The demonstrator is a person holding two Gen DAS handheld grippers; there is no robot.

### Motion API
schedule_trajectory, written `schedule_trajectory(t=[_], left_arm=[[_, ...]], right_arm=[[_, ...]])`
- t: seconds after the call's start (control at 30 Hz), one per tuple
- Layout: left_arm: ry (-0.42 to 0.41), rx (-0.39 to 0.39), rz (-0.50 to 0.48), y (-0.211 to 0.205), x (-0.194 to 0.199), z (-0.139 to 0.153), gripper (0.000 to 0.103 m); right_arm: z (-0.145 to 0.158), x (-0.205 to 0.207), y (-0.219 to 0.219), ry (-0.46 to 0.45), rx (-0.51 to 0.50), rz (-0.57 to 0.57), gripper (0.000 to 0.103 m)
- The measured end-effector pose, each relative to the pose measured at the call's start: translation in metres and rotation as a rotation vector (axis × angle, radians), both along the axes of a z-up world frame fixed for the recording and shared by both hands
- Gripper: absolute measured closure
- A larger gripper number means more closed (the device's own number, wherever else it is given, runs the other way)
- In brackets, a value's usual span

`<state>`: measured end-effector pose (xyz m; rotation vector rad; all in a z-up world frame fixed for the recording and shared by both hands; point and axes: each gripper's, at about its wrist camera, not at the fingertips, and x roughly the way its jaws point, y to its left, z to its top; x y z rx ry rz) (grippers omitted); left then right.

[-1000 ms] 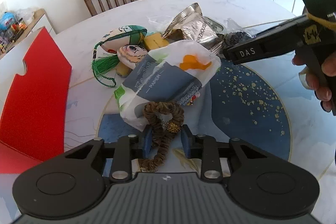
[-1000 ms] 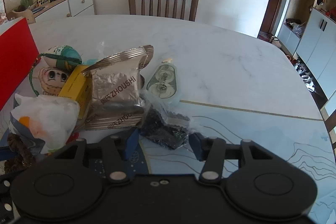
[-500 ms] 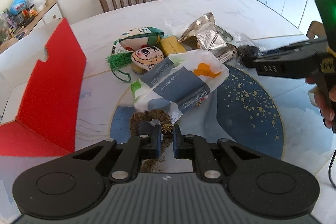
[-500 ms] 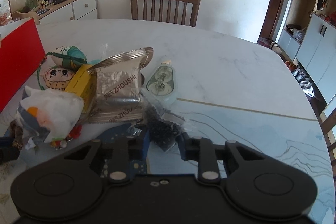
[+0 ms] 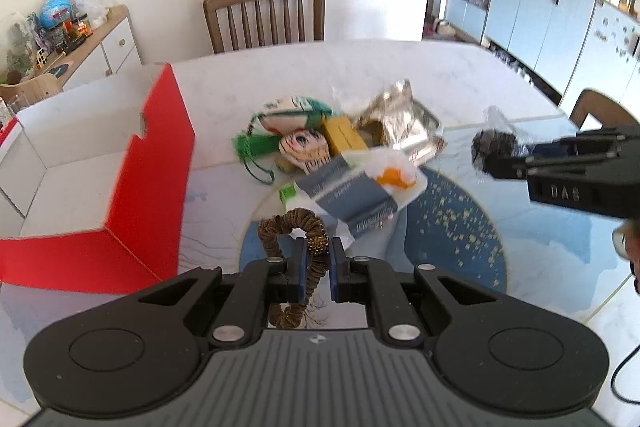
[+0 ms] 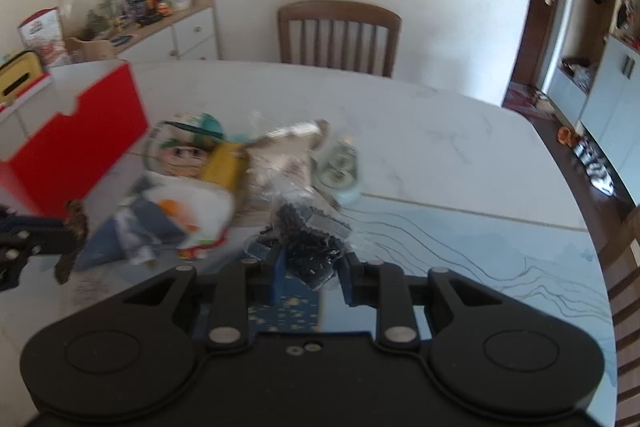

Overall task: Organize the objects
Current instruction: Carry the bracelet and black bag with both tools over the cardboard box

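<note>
The left gripper (image 5: 318,267) clamps a brown scrunchie (image 5: 294,227) between its pads, while the right gripper (image 6: 314,273) grips a clear bag of dark, possibly granular, contents (image 6: 310,247), both items apparently clear of the table (image 5: 400,67).

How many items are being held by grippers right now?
2. The left gripper clamps a brown scrunchie; the right gripper clamps a clear bag of black bits. The other items lie on the table.

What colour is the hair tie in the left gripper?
The hair tie is brown with a gold bead, clearest in the left wrist view.
</note>
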<state>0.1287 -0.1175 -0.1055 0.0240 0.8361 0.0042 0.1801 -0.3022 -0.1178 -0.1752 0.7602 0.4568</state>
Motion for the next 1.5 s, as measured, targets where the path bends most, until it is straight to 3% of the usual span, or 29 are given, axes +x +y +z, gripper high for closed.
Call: schedule_trajectory(t=[0.5, 0.73, 1.17, 1.5], left_arm=[[-0.121, -0.054, -0.06, 0.069, -0.018, 0.057, 0.093], [-0.138, -0.027, -0.066, 0.119, -0.026, 0.069, 0.093], [-0.13, 0.019, -0.012, 0.215, -0.028, 0.071, 0.093], [-0.069, 0.048, 0.007, 0.275, 0.007, 0.056, 0.093]], right_arm=[[0.067, -0.049, 0.078, -0.06, 0.024, 0.103, 0.077], [0.082, -0.06, 0.136, -0.076, 0.043, 0.146, 0.077], [0.086, -0.055, 0.242, -0.073, 0.043, 0.222, 0.077], [0.066, -0.033, 0.304, -0.052, -0.028, 0.279, 0.077]])
